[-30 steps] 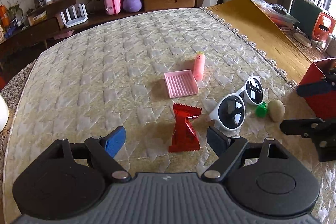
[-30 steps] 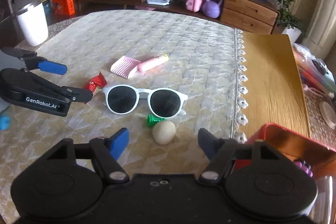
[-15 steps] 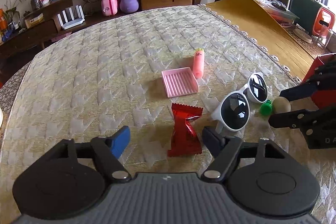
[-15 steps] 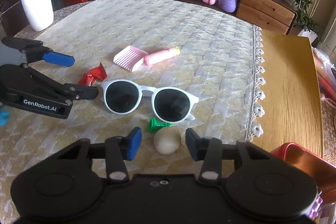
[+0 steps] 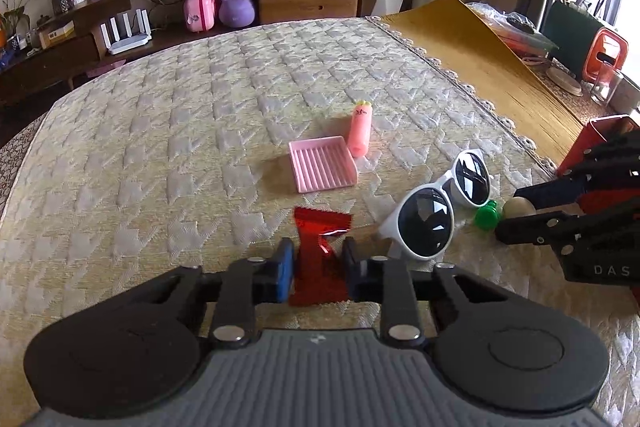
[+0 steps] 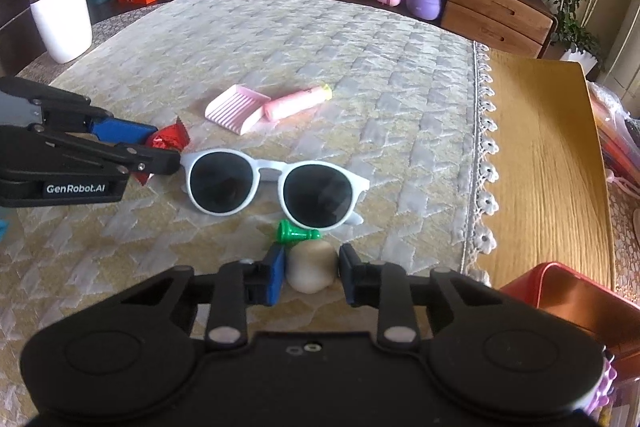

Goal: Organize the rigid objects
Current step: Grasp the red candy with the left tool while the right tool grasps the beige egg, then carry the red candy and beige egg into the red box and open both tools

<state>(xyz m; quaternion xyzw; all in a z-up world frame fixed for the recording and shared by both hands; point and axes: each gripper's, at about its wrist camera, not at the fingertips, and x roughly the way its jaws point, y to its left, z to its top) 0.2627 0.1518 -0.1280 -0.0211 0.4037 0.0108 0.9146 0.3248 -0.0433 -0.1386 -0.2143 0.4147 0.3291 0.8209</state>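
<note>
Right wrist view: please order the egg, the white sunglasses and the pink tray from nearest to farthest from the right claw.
1. Egg: between the fingers of the right claw.
2. White sunglasses: just beyond, in the middle.
3. Pink tray: farthest, behind the sunglasses and to the left.

The red foil snack packet (image 5: 318,267) is half hidden behind the left jaws; the red metal tin (image 6: 568,303) is cut off by the frame's edge.

One sunglasses (image 6: 276,183), one egg (image 6: 311,267) (beige), one tray (image 5: 322,169)
</note>
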